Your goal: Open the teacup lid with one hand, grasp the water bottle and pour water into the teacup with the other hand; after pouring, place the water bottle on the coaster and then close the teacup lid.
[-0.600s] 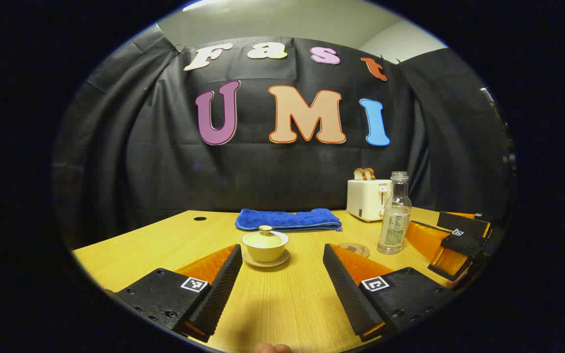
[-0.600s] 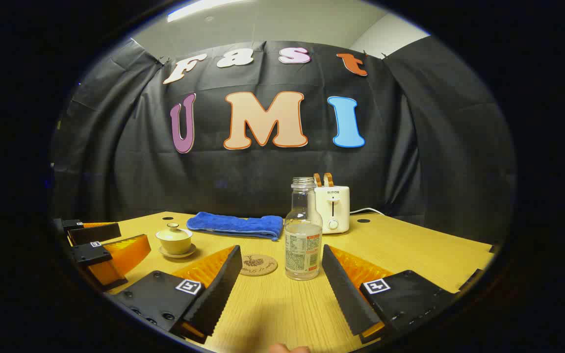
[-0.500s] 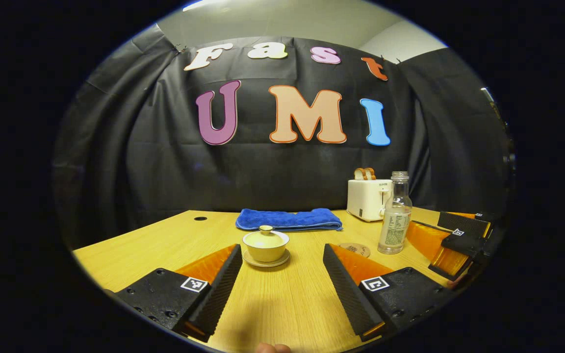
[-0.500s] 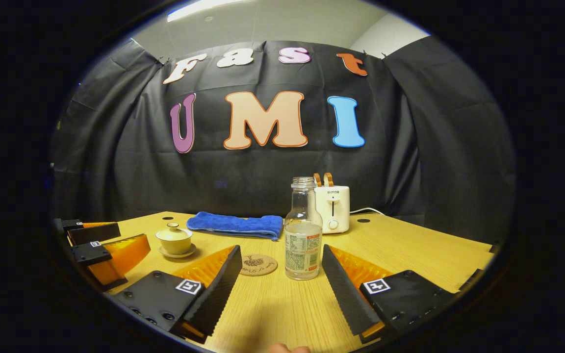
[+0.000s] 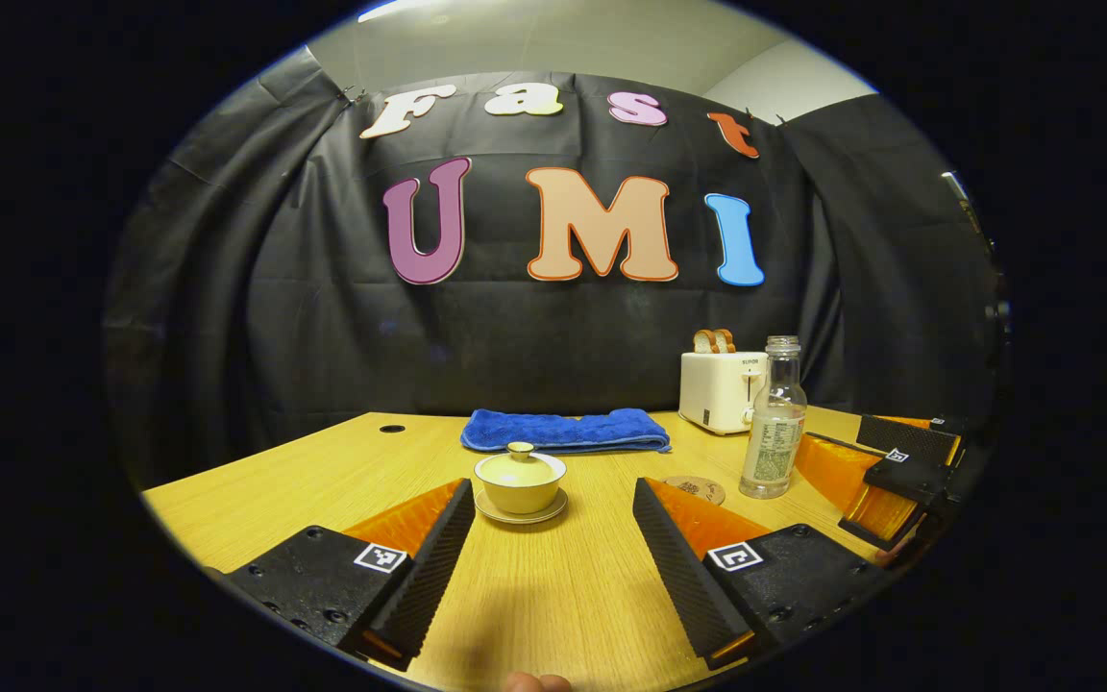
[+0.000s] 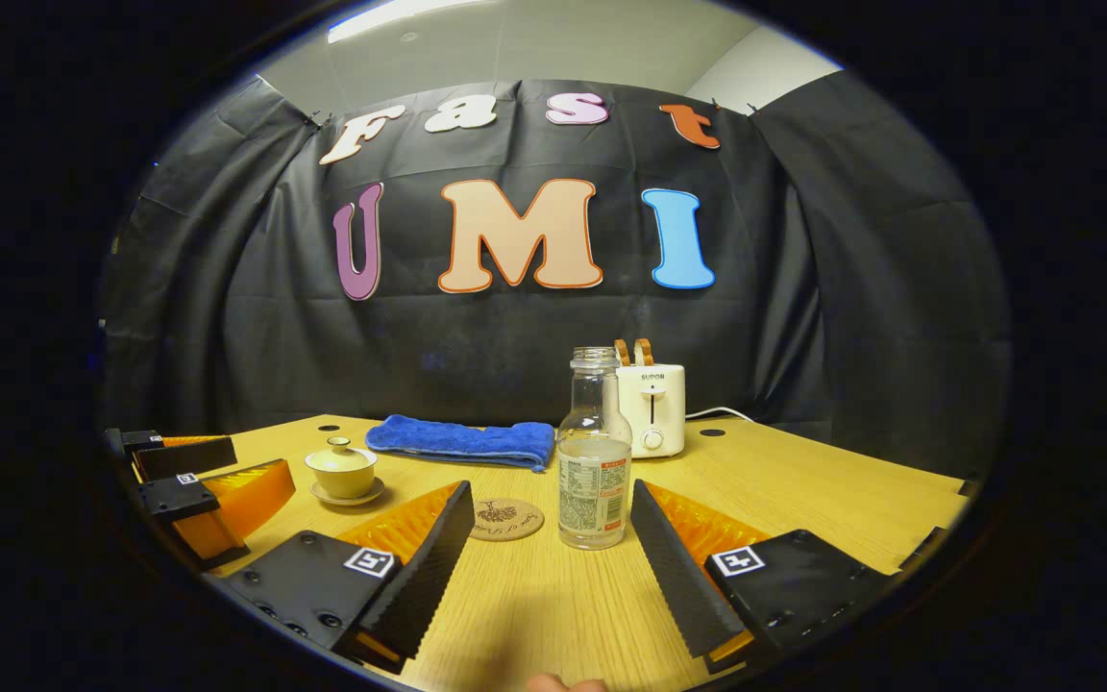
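In the left gripper view the left tool [image 5: 553, 538] hangs over the near edge of the worktop [image 5: 304, 481], fingers spread wide apart and holding nothing. The lidded teacup [image 5: 520, 479] sits on its saucer just past them, ahead of the blue towel [image 5: 565, 430] at the far edge. Right of it lie the coaster [image 5: 695, 489] and the upright water bottle [image 5: 774, 423]. The right gripper view adds a cable behind the toaster [image 6: 651, 408]. The right tool [image 6: 552, 538] gapes empty, short of the bottle.
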